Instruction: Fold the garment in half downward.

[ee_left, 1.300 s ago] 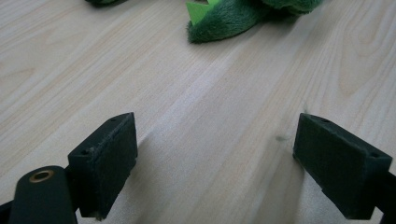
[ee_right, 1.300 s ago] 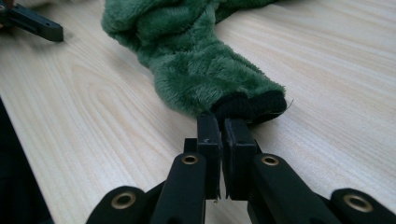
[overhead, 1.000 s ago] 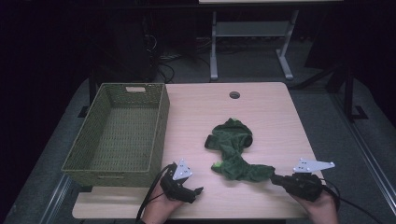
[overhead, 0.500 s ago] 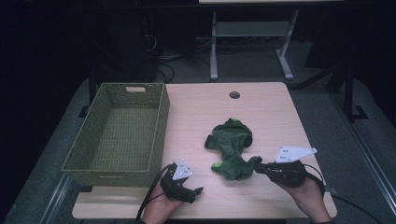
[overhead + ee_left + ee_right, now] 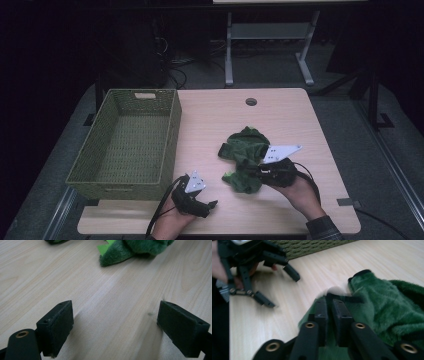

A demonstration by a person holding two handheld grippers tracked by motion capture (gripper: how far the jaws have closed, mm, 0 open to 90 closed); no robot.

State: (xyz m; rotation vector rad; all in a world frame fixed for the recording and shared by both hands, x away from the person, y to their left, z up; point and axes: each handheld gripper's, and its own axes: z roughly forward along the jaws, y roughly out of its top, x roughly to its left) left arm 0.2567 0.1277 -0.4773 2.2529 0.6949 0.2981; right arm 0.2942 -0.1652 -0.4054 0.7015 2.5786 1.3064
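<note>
A green plush cloth (image 5: 245, 142) lies bunched right of the table's middle. Its fuzzy pile (image 5: 387, 305) with a black-trimmed edge shows in the right gripper view. A tip of it (image 5: 120, 252) with a light green patch shows in the left gripper view. My right gripper (image 5: 250, 170) (image 5: 330, 305) points left, its jaws nearly together over a fold of the plush. They have just been opening slightly, with the fabric between them. My left gripper (image 5: 205, 192) (image 5: 115, 325) (image 5: 279, 285) rests open on the bare wood near the front edge, nothing between its pads.
A green woven basket (image 5: 172, 135) (image 5: 312, 247) stands empty on the table's left side, close behind my left gripper. The light wooden table (image 5: 280, 110) has a round cable hole (image 5: 251, 102) at the back. A metal stand and dark floor lie beyond it.
My right gripper has moved left and slightly up from the front right, dragging the plush's near end over onto the pile. The left gripper has stayed put.
</note>
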